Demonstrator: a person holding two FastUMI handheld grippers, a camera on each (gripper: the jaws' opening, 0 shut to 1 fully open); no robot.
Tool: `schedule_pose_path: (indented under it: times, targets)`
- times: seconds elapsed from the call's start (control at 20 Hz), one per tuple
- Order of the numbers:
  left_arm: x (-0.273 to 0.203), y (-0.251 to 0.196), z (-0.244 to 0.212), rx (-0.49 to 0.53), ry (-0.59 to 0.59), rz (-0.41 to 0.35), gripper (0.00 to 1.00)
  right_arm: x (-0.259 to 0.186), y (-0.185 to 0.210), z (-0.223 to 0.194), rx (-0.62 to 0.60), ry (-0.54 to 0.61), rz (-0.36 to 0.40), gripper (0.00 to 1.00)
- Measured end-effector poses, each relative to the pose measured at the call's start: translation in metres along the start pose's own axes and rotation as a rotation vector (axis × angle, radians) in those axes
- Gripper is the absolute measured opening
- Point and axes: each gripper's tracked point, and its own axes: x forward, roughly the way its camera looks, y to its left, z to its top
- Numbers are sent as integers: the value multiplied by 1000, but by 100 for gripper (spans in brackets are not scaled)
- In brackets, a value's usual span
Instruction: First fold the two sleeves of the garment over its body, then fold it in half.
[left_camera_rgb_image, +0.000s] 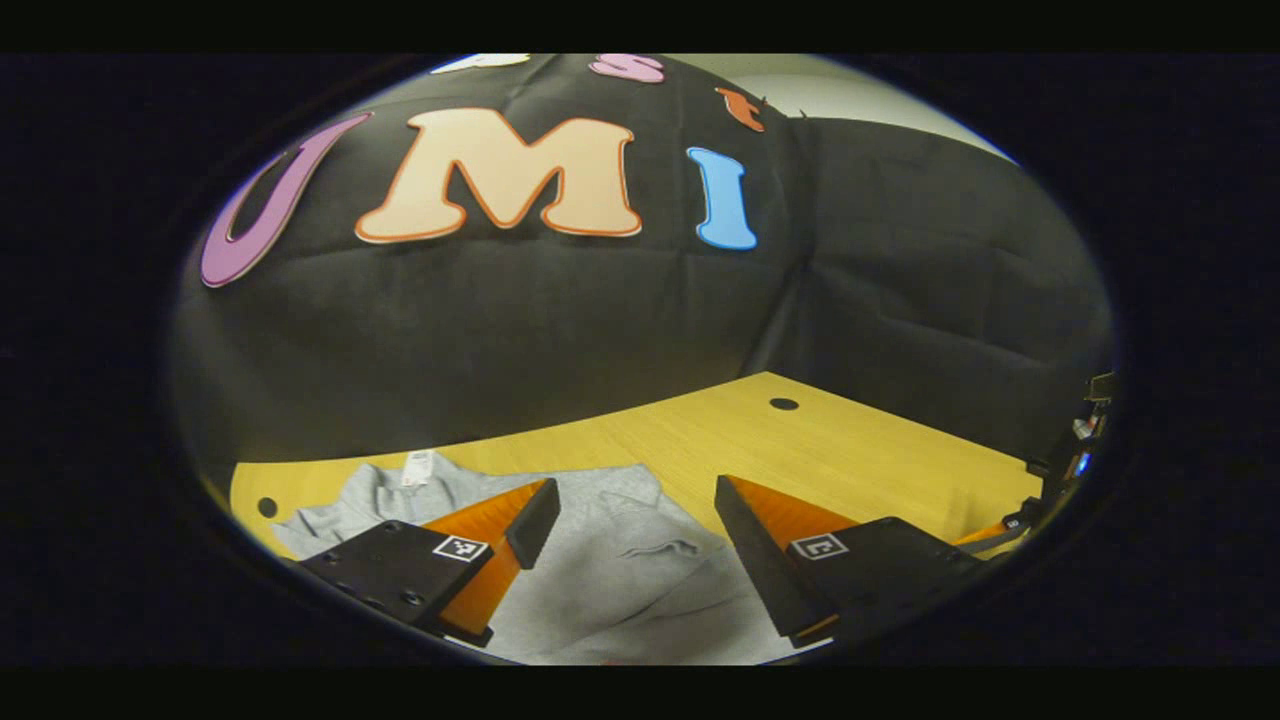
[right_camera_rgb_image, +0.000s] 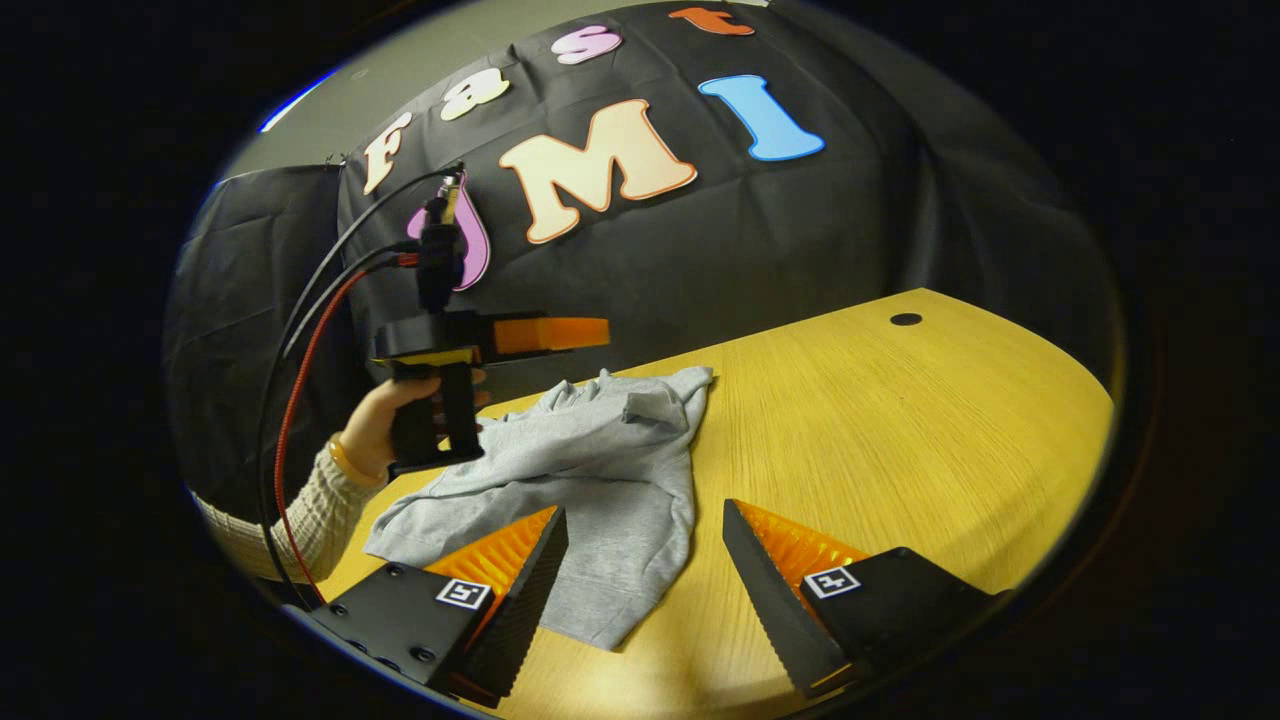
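Garment: a grey sweatshirt (right_camera_rgb_image: 600, 470) lies crumpled on the desk (right_camera_rgb_image: 880, 420), bunched toward the far left side in the right gripper view; a white neck label shows at its far edge in the left gripper view, with a small dark emblem on the chest.
Handling: judged light, soft and limp; it will sag and drag instead of holding a shape, and the knit should not slip much on the wood.
Where to take hold: pinch a sleeve at its cuff or along the outer seam, with only one layer between the jaws; the sleeve hanging toward the camera in the right gripper view looks like the nearest end, though the bunching makes it hard to say which sleeve that is.
Left gripper (left_camera_rgb_image: 630, 545): jaws spread wide, nothing between them, poised above the chest of the sweatshirt.
Right gripper (right_camera_rgb_image: 645, 570): jaws wide apart, empty, low over the desk just beside the near hem.
Hand (right_camera_rgb_image: 385, 420): a person's hand in a cream knit sleeve holds the left gripper's handle above the far part of the sweatshirt, cables (right_camera_rgb_image: 300, 330) trailing from it.
Surface: smooth yellow wood-grain desk with a dark round hole (right_camera_rgb_image: 905, 319) near the far edge; bare space to the right for spreading the cloth flat.
Room: black cloth walls close behind the desk.
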Motion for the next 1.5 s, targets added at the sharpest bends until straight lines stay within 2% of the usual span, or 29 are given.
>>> schedule_pose_path:
  times: [0.35,0.7,1.1,1.5]
  targets:
    - [-118,52,-28,29,-9,84,93,8,40,-19,-57,45,47,98]
    - [-216,75,-94,-15,55,134,93,9,47,-54,-116,126,22,98]
    - [-271,85,-192,-75,237,218,94,8,47,-75,-131,184,-8,98]
    - [-299,96,-232,-128,316,291,94,6,49,-84,-149,213,-17,98]
